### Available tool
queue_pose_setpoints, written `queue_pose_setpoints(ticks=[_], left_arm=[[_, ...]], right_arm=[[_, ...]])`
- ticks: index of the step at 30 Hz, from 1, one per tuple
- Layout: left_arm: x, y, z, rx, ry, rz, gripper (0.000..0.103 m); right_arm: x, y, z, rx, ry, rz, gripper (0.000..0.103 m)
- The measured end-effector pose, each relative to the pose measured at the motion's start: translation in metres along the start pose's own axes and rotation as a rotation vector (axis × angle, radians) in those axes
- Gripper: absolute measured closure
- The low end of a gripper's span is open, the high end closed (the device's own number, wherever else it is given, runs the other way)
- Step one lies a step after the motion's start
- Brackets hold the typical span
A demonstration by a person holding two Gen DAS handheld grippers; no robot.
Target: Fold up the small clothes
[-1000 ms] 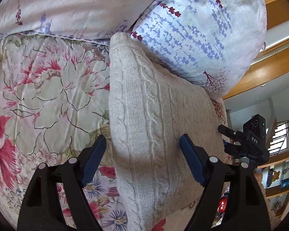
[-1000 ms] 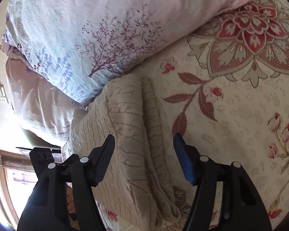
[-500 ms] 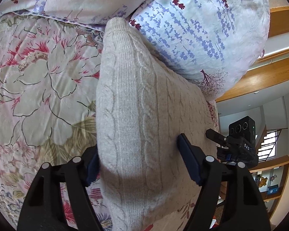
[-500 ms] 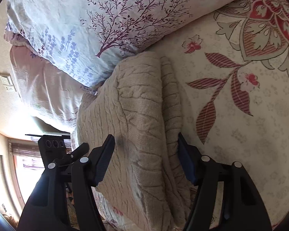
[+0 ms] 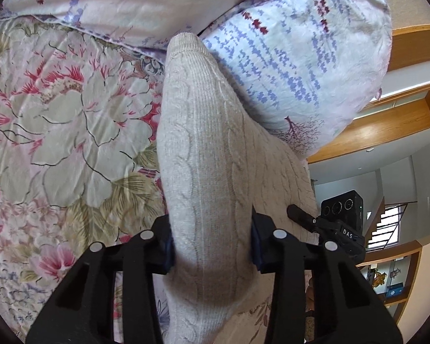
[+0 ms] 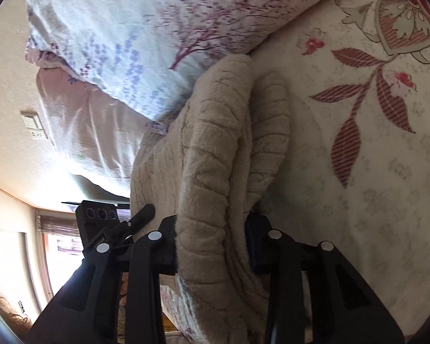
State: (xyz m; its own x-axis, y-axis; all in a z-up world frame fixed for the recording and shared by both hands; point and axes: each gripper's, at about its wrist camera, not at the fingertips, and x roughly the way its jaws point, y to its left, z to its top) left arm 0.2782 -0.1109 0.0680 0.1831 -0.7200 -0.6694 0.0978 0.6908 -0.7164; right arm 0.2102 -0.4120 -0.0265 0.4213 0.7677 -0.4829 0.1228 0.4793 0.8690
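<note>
On floral bedding (image 5: 71, 120), left gripper (image 5: 212, 246) and right gripper (image 6: 210, 246) fingers clench the beige sweater (image 5: 203, 172).

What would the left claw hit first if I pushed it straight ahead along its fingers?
The left claw is shut on the beige knit sweater; straight ahead lies more sweater, then probably the lavender-print pillow, though depth is unclear.

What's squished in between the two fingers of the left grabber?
A bunched-up fold of the beige knitted sweater fills the whole gap of the left gripper, pinched from both sides. The left wrist view shows it best.
</note>
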Motion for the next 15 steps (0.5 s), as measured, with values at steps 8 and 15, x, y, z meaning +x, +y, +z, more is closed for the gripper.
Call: queue_pose_setpoints(ticks=[8, 15], left_arm=[[-0.081, 0.029, -0.003, 0.018, -0.026, -0.007, 0.064], [-0.096, 0.098, -0.013, -0.045, -0.008, 0.069, 0.058]], right_arm=[[0.043, 0.049, -0.027, -0.082, 0.031, 0.040, 0.070], [0.099, 0.069, -0.070, -0.148, 0.022, -0.076, 0.069]])
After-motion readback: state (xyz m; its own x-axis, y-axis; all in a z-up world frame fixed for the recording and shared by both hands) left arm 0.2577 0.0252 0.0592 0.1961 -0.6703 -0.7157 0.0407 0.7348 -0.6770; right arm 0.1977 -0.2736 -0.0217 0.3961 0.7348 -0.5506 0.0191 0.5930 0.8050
